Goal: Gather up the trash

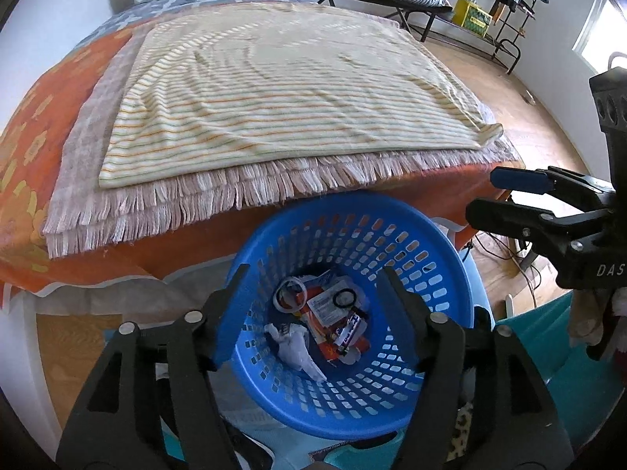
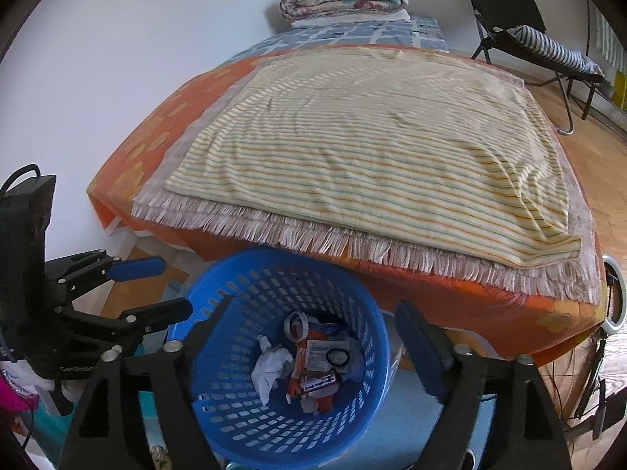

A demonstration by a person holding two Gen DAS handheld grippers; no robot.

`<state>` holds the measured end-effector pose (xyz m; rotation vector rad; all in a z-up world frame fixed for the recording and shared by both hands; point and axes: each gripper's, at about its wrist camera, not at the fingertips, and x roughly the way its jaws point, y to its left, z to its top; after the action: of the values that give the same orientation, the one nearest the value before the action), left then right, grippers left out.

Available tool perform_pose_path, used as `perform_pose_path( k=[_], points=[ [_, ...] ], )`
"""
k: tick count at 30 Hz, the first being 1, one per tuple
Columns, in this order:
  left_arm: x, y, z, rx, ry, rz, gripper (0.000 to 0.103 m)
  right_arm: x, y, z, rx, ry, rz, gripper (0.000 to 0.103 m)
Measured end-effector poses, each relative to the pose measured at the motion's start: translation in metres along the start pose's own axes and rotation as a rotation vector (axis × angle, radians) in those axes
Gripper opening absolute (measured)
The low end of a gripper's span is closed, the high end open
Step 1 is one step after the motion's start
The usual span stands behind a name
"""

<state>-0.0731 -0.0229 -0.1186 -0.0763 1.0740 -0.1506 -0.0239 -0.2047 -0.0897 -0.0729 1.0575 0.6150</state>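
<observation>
Two open claws [image 1: 313, 313] [image 2: 309, 346] — basket [image 1: 450, 258], wrappers [image 1: 337, 321], writing unreadable

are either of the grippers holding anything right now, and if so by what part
Nothing is held. The left gripper and the right gripper both stand open over the blue basket, with the trash lying loose at its bottom.

White walls, wood floor [image 2: 599, 164], blanketed bed [image 2: 352, 149] (folding chair [image 2: 521, 27] beyond)

The blue laundry basket [image 1: 439, 270] is smooth perforated plastic with a slight gloss; inside it lie crumpled white paper [image 1: 296, 346] and glossy printed wrappers [image 1: 333, 313]. At twelve o'clock, a matt striped cloth [image 1: 282, 90] covers a fringed woven blanket [image 1: 219, 196]
</observation>
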Motion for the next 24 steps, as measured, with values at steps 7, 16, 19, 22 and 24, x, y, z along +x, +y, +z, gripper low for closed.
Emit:
perform_pose_path(
  k=[7, 16, 19, 22, 24],
  points=[
    [-0.008, -0.001, 0.009, -0.001, -0.029, 0.012, 0.067, -0.006, -0.003, 0.007, 0.009, -0.024, -0.029, 0.087],
    [-0.025, -0.003, 0.027, 0.003, -0.099, 0.038, 0.067, -0.009, -0.009, 0.016, 0.028, -0.041, -0.043, 0.087],
    [-0.036, -0.003, 0.037, -0.002, -0.138, 0.05, 0.067, -0.01, -0.011, 0.02, 0.038, -0.04, -0.048, 0.087],
    [-0.045, -0.001, 0.05, -0.017, -0.164, 0.053, 0.067, -0.012, -0.014, 0.026, 0.043, -0.032, -0.048, 0.087],
    [-0.05, 0.001, 0.058, -0.023, -0.181, 0.056, 0.067, -0.015, -0.016, 0.03, 0.051, -0.039, -0.041, 0.087]
  ],
)
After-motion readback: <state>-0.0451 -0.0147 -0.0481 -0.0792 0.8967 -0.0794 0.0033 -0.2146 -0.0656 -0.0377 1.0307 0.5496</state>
